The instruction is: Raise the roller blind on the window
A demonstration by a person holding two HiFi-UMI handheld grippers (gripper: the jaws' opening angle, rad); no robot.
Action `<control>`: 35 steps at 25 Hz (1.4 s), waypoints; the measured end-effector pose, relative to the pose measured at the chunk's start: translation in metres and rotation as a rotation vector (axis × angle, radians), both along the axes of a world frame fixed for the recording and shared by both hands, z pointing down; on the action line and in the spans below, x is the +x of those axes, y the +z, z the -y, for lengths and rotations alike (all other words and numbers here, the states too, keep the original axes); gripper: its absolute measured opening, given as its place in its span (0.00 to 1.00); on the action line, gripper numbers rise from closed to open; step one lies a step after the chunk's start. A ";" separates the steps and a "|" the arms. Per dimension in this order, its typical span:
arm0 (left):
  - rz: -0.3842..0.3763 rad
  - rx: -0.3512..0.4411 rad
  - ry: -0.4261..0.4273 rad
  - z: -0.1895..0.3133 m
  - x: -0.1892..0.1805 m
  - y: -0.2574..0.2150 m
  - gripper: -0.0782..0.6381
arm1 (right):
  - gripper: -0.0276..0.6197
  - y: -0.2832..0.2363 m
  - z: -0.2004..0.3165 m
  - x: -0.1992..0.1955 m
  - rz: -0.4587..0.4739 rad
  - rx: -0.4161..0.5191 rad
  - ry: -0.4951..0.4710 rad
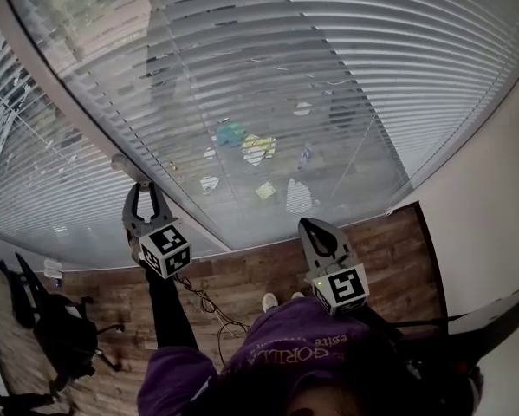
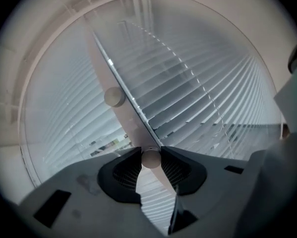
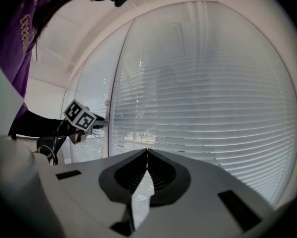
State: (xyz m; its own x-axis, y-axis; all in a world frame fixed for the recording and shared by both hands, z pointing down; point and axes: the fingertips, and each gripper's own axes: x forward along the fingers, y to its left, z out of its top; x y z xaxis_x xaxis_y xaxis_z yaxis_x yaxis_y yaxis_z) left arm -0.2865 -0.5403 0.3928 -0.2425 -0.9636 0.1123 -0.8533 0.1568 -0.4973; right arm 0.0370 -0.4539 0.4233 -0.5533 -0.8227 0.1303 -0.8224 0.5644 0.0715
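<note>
The fingers of the left gripper (image 2: 150, 152) are narrowed onto a small round knob (image 2: 150, 159), pinching it just at their tips. The fingers of the right gripper (image 3: 147, 151) are pressed together with nothing between them.

The held knob sits on the pale mullion (image 2: 131, 125) that divides the window. In the head view the left gripper (image 1: 146, 199) is up against that mullion, while the right gripper (image 1: 321, 237) hangs well to the mullion's right, touching nothing. Farther along the mullion from the jaws is a second knob (image 2: 114, 97) of the same look, apart from the first.

Beyond the mullion, on both sides of it, lies the blind (image 2: 198, 93). It is made of horizontal slats and appears to sit behind glass. From the right gripper's side the blind (image 3: 203, 98) covers the pane as far as can be seen, so it looks fully lowered and the lift not yet begun.

The main risk, as I judge it, is the hold. The knob is smooth, rounded and caught only by the fingertips, so a sideways pull or a quick slide along the mullion could let it pop free. With two similar knobs, the held one may only tilt the slats rather than lift them; I cannot tell which does what. Forcing it in the wrong direction could strain the mechanism.
</note>
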 end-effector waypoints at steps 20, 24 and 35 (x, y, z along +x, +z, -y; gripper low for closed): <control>-0.791 0.050 0.020 -0.001 -0.014 -0.005 0.27 | 0.04 -0.002 -0.007 -0.005 0.006 0.000 -0.007; -0.885 0.037 0.005 -0.002 -0.014 -0.006 0.27 | 0.04 0.000 -0.010 -0.003 0.008 -0.004 -0.008; -1.248 0.063 0.026 -0.003 -0.016 -0.003 0.28 | 0.04 0.002 -0.013 -0.002 0.006 -0.011 0.001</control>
State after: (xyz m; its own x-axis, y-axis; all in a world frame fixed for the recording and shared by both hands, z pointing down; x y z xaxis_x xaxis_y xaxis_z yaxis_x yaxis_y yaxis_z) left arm -0.3028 -0.5368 0.3900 0.0158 -0.9786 0.2054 -0.7401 0.1267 0.6604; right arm 0.0352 -0.4412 0.4253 -0.5536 -0.8216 0.1361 -0.8232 0.5646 0.0604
